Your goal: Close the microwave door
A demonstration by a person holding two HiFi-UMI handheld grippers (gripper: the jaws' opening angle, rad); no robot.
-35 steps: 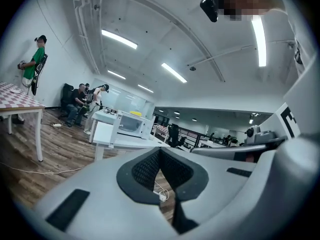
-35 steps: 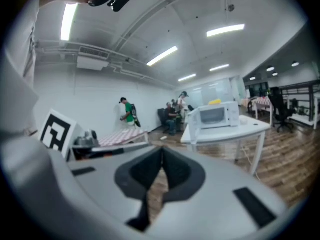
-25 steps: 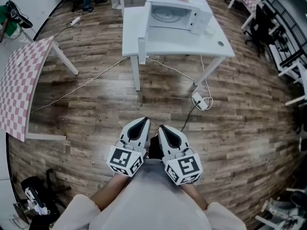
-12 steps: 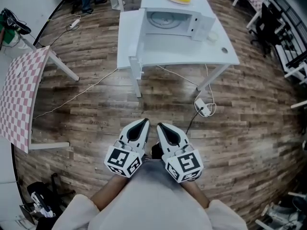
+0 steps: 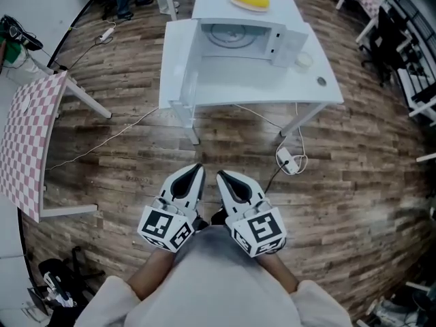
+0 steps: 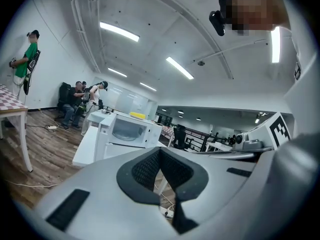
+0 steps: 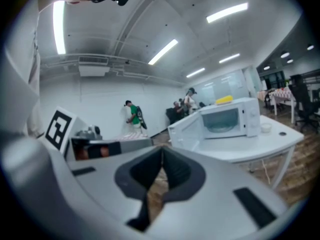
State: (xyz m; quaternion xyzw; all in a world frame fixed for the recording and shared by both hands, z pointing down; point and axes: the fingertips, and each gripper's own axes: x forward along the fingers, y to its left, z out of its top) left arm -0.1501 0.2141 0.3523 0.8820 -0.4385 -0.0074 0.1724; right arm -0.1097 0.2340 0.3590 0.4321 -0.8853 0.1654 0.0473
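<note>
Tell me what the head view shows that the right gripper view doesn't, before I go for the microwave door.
Head view only: the left tool and right tool from above, the checkered table and a power strip on the floor. Right gripper view only: ceiling lights, a person in green, and the right tool's jaws together, empty. Both: the microwave, its door open, on the white table.

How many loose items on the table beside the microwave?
2: a small white cup just right of the microwave, and a small dark round object near the table's right edge. The open door could hide more.
</note>
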